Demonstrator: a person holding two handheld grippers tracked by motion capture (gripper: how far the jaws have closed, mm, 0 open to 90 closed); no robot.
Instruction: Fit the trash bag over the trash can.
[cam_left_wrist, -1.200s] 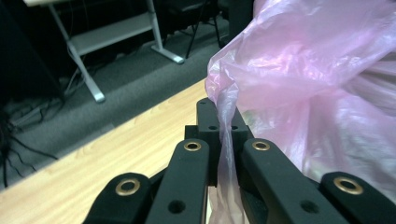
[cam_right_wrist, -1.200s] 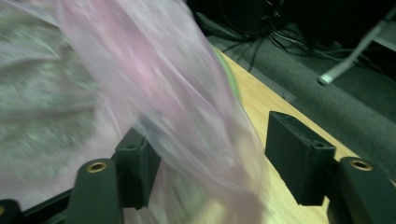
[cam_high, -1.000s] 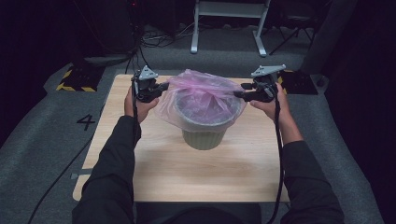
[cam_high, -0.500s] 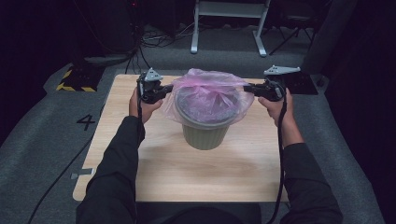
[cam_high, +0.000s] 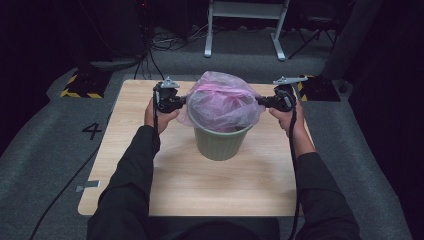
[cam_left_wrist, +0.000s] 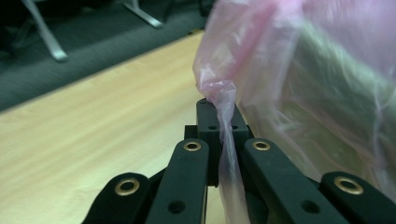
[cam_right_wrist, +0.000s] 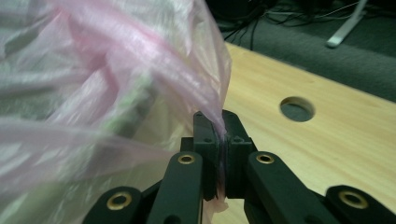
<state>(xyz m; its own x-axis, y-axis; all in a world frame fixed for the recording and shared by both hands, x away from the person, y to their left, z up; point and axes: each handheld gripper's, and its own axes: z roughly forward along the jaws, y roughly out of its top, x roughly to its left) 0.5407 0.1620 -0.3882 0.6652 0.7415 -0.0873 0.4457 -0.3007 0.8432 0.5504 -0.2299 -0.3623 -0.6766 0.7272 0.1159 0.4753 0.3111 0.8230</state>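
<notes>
On bench (cam_high: 150, 195), green bin (cam_high: 220, 142) wears pink bag (cam_high: 222, 100); left tongs (cam_high: 181, 102) and right tongs (cam_high: 264, 102) each pinch bag edge. Risk: thin film tears or slips if pulled unevenly; bin may tip.

One readable mark: a dark figure "4" (cam_high: 93, 131) on the grey floor mat (cam_high: 45, 150), just left of the wooden table (cam_high: 220, 185) (seen in the high view). Black-and-yellow hazard stripes (cam_high: 80, 93) along the edge of a dark floor plate beyond the table's far left corner, more stripes (cam_high: 301, 86) by the far right corner. No brand, label or lettering legible on the pink bag, the green bin or the tools.
</notes>
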